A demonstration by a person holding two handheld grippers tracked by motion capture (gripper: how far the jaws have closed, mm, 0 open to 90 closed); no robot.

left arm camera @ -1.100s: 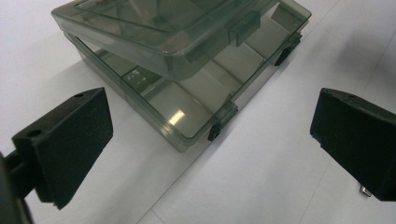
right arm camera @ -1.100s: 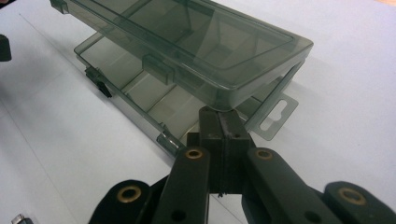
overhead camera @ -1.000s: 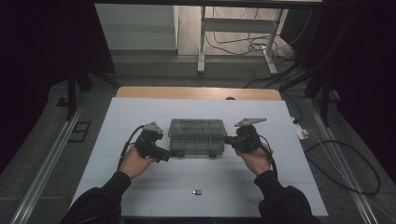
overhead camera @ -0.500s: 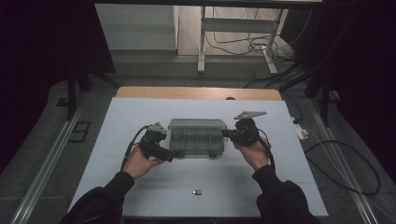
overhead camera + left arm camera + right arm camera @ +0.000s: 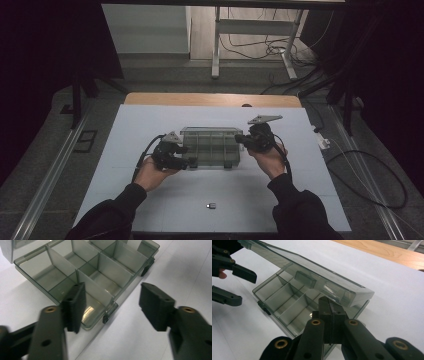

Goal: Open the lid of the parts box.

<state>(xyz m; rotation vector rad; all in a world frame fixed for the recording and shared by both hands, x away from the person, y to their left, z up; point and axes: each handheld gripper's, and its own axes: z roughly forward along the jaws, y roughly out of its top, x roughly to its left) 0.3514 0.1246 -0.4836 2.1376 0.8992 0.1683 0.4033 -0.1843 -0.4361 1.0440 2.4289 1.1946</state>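
Since earlier frame, box (image 5: 212,148) lid lifted ajar, my left jaws just been closing. Room dark; grey floor (image 5: 150,75), cables behind. White table (image 5: 300,190), wood strip at far edge. Box mid-table, compartments bare. My left gripper (image 5: 111,302) half open, straddling box's near corner, pads not pressing. My right gripper (image 5: 331,312) pinched tight under lid's edge. Small dark bit (image 5: 211,205) near front edge.

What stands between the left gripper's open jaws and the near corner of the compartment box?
Nothing visible. The left gripper straddles the compartment box corner, with bare white table between its pads; the lid is propped above the right gripper.
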